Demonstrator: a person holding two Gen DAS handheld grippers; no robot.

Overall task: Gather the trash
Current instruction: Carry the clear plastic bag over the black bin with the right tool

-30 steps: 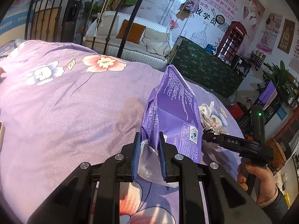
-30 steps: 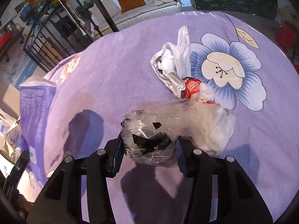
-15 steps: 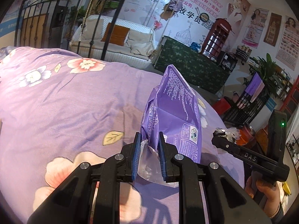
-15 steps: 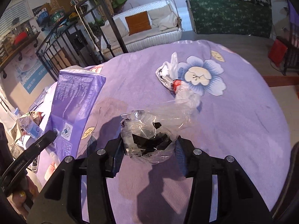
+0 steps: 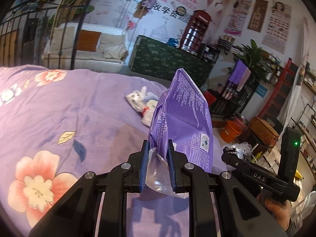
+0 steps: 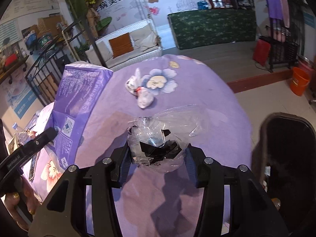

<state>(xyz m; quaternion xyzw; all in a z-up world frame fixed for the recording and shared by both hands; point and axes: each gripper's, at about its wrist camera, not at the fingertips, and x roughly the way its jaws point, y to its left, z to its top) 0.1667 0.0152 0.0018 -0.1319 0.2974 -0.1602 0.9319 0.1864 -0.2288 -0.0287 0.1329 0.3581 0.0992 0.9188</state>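
Your views are daylit and fairly bright; shadows fall toward you on the purple bedsheet. Fisheye bending and black vignette mark the edges; the background is softly blurred.

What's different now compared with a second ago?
The right gripper has lifted its clear plastic wrapper off the purple bedspread, away from the crumpled white bag, toward a dark bin now in view. The left gripper still clamps the purple package.

Right claw grips clear plastic wrapper; dark bin, probably, beside.
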